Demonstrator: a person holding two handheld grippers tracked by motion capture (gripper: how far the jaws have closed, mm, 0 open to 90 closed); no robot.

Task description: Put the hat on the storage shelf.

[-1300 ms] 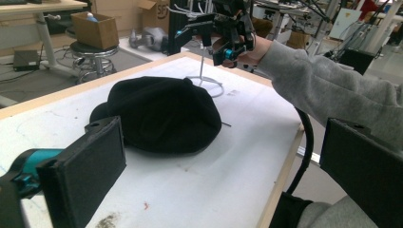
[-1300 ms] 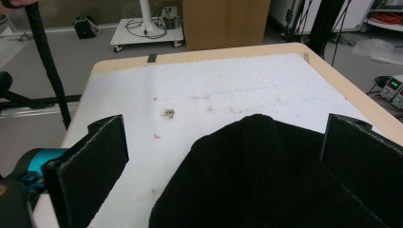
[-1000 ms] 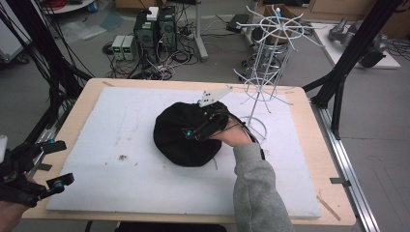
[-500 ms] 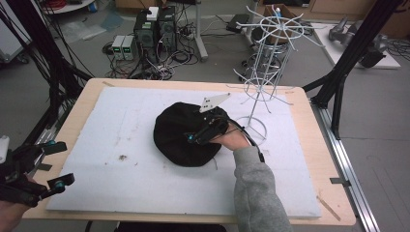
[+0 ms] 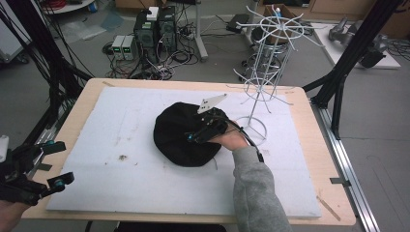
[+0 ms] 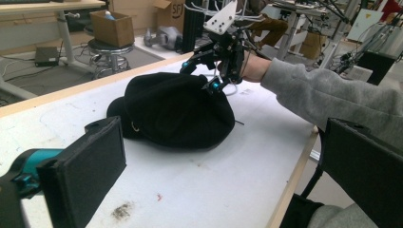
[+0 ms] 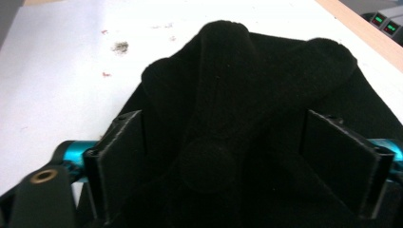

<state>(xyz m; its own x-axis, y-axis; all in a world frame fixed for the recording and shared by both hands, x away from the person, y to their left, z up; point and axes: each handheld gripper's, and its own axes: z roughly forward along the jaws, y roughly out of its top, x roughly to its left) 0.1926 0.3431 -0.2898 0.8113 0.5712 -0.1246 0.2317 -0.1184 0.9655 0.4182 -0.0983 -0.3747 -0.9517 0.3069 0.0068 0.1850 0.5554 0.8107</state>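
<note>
A black cloth hat [image 5: 176, 140] lies on the white foam board [image 5: 111, 116] near the middle of the table. My right gripper [image 5: 198, 133] rests on the hat's right side, pointing left, with a grey plate on top. In the right gripper view a raised fold of the hat [image 7: 237, 95] stands between the jaws of the right gripper [image 7: 223, 147]; they have just been closing but still stand wide, with no clear press on the cloth. My left gripper [image 5: 59, 164] hangs open at the table's front left edge, far from the hat [image 6: 176, 109].
A white wire rack [image 5: 263, 82] stands on the board just right of the hat, close behind the right hand. The wooden table rim [image 5: 314, 140] frames the board. Computers and cables lie on the floor beyond the far edge.
The right gripper has sunk a little onto the hat, and its grey plate sits lower. The left gripper has stayed where it was.
</note>
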